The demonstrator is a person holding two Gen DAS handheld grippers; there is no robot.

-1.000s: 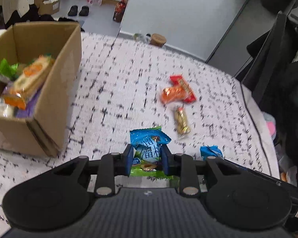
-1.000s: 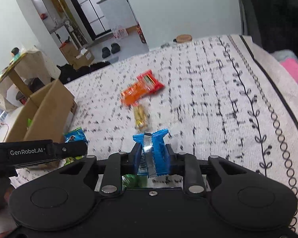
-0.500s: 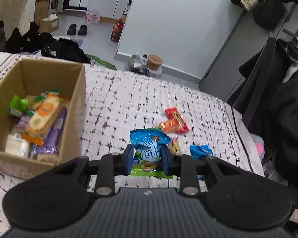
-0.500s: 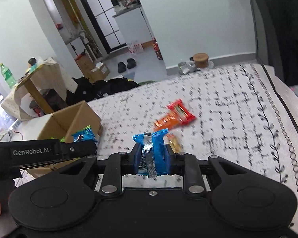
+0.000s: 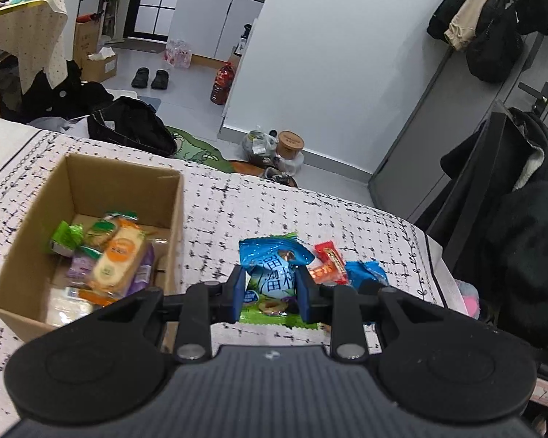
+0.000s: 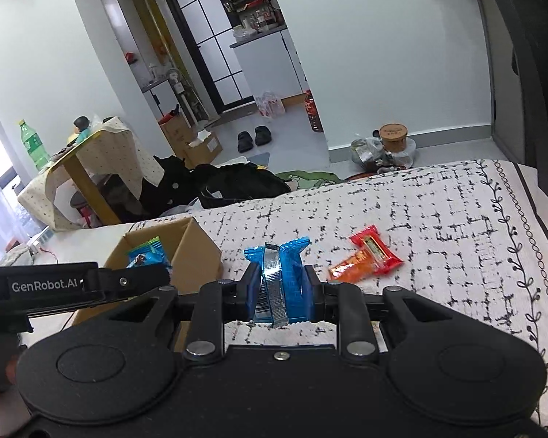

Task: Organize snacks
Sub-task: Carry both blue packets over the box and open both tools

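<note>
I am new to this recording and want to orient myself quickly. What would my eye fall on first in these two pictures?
First, each claw is shut on a snack: the left claw pinches a blue-and-green packet, and the right claw pinches a blue wrapper with a silver seam. Next comes the open cardboard box on the patterned bedspread, left of the left claw, with several snacks inside. A red packet overlapping an orange packet lies on the bedspread, right of the right claw.
</note>
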